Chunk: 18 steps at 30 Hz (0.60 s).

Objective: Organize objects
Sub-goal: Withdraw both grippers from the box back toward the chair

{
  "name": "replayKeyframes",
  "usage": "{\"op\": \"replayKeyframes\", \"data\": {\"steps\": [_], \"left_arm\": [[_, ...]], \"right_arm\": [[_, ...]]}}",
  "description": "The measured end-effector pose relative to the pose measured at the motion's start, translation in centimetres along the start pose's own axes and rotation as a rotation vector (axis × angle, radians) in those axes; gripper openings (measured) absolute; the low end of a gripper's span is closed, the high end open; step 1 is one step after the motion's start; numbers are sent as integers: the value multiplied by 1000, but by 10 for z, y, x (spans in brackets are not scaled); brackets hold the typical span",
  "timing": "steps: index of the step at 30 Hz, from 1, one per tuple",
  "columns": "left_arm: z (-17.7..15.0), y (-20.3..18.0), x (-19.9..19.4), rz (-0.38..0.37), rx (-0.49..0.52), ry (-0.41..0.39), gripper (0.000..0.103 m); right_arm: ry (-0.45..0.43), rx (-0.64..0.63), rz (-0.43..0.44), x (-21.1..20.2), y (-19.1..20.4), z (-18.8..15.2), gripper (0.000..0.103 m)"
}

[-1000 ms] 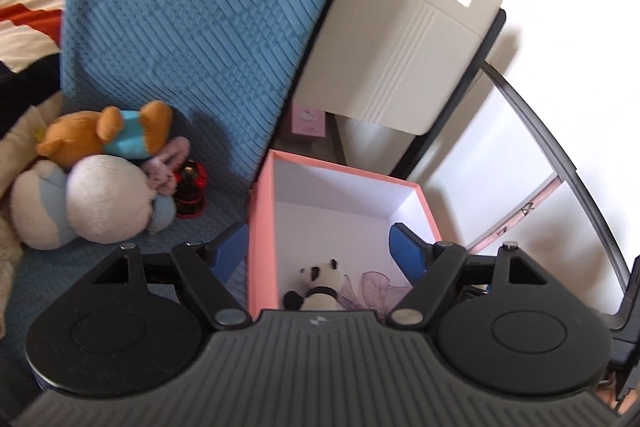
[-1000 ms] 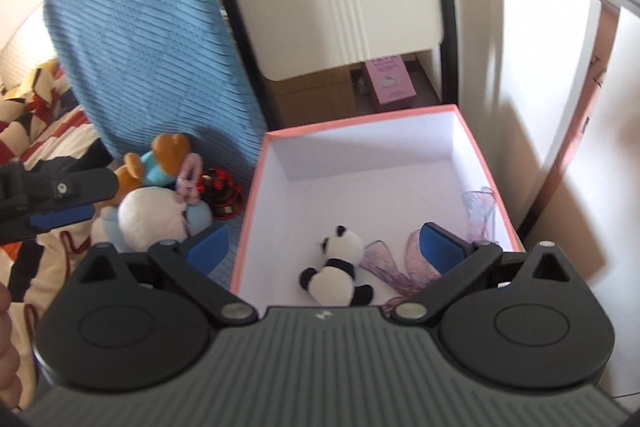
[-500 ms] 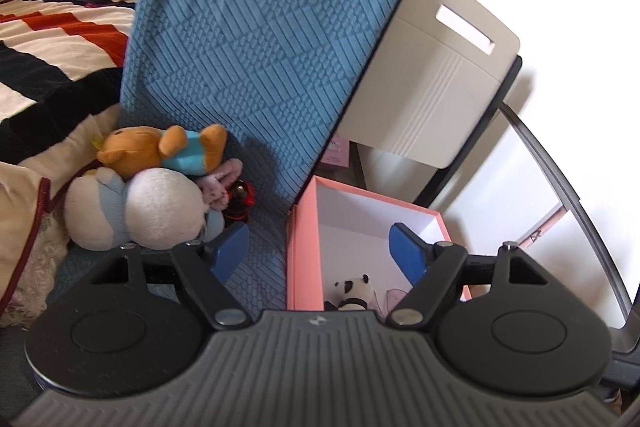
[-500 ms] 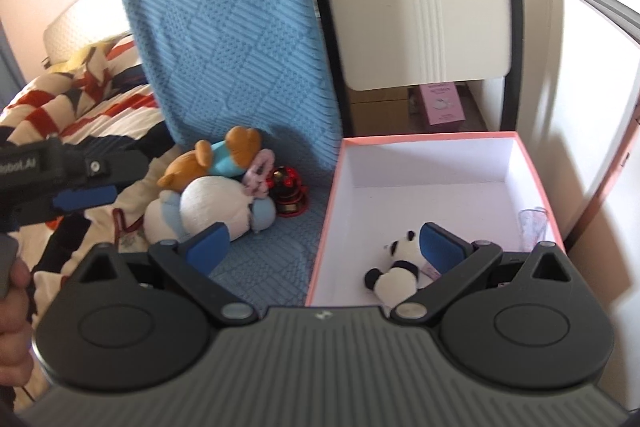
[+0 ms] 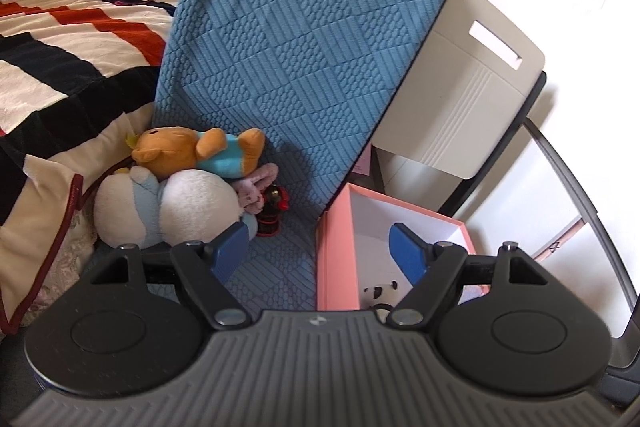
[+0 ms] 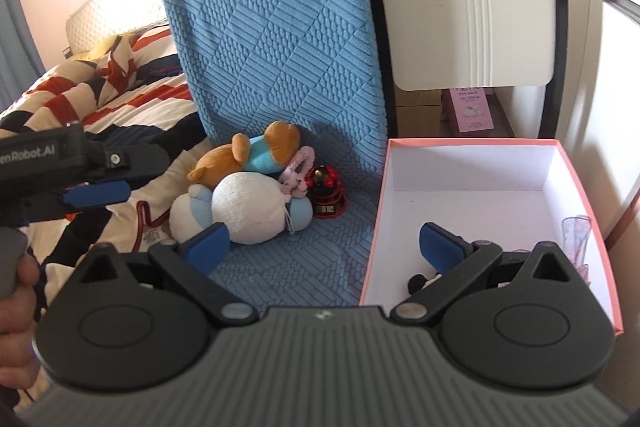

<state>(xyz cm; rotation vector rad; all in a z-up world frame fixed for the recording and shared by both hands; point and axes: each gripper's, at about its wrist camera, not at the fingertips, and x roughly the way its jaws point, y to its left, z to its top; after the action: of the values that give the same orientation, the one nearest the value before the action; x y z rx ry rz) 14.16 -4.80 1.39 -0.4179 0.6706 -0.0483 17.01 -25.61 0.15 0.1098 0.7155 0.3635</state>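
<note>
Over the last second you have drawn both grippers up and back from the pink box (image 6: 576,183), and both views have swung left towards the pile of toys. A second ago the box filled the middle of each view; now it sits at the right, and the blue textured seat cover (image 6: 280,47) takes the centre.

Your left gripper (image 5: 320,251) has its jaws spread wide with nothing between them. Your right gripper (image 6: 324,247) is the same: wide open, empty. In the right wrist view the left gripper shows at the left edge, held over the striped blanket (image 6: 132,99).

The panda plush (image 5: 378,295) lies inside the box, near its front wall, mostly hidden behind the gripper bodies; a clear pinkish wrapper (image 6: 576,231) lies in there by the right wall. So that toy counts as put away.

What is left sits outside the box on the seat cover: the orange bear in a blue shirt (image 6: 248,155) lying on top of the big white and blue plush (image 6: 244,207), a small pink bunny (image 6: 298,169) tucked beside them, and a red and black figurine (image 6: 326,193) standing just beside the bunny, between the pile and the box.

You look to be between items, lining up on the pile for the next pick.
</note>
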Motion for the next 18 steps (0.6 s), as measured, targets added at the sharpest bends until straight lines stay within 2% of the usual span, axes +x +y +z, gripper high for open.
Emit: {"op": "replayKeyframes", "data": {"steps": [9,18], "left_arm": [[8,28,23,47,-5,3,81],[14,62,67,74,-2,6,81]], "right_arm": [[1,-16,6,35,14,1,103],[3,-21,17,83,22,3,103]]}}
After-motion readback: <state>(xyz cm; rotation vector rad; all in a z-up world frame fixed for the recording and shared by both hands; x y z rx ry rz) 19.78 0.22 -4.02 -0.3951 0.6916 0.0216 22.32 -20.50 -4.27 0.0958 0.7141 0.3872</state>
